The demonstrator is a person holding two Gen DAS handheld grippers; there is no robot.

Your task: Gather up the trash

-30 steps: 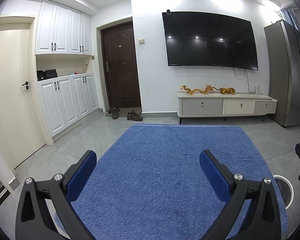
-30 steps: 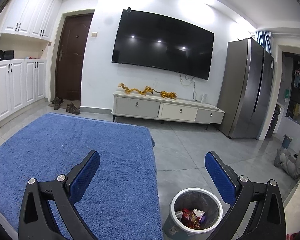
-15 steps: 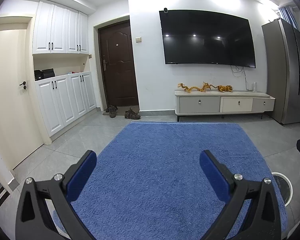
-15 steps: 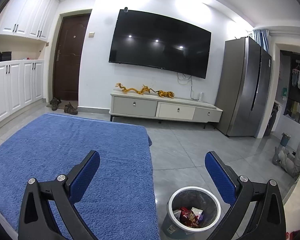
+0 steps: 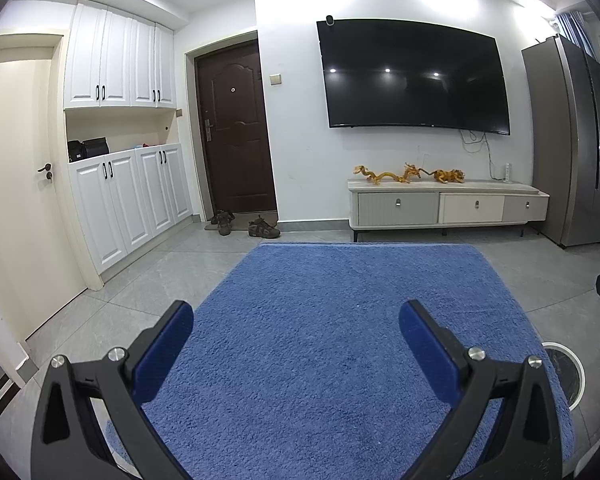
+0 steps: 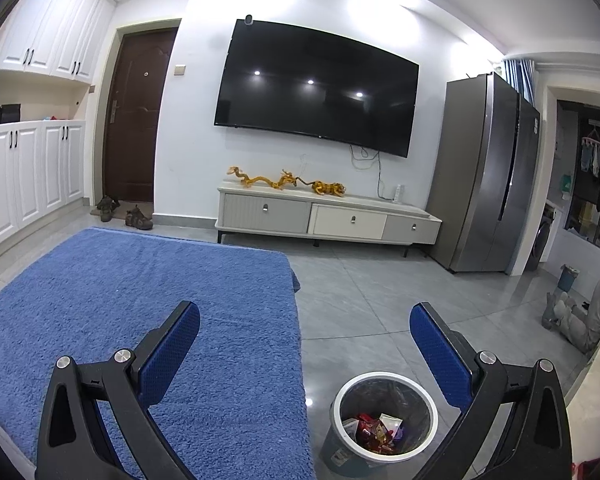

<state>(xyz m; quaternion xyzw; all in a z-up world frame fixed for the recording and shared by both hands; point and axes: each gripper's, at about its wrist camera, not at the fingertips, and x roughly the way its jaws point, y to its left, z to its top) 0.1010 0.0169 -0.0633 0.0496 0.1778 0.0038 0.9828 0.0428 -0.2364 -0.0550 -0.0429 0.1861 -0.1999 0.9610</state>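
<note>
Both claws hang wide and empty: the left claw (image 5: 296,344) over the blue rug (image 5: 340,320), the right claw (image 6: 305,344) above the trash bin (image 6: 384,424), which holds colourful wrappers (image 6: 378,434). Over the last second both views have lifted slightly. No litter shows on the rug, suggesting collection is finished. Beyond stands the TV cabinet (image 6: 328,220).

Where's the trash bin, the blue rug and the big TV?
bin (image 6: 342,394): right wrist view, on its white rim.
rug (image 5: 340,300): left wrist view, bare middle.
TV (image 6: 316,88): right wrist view, screen centre.
</note>
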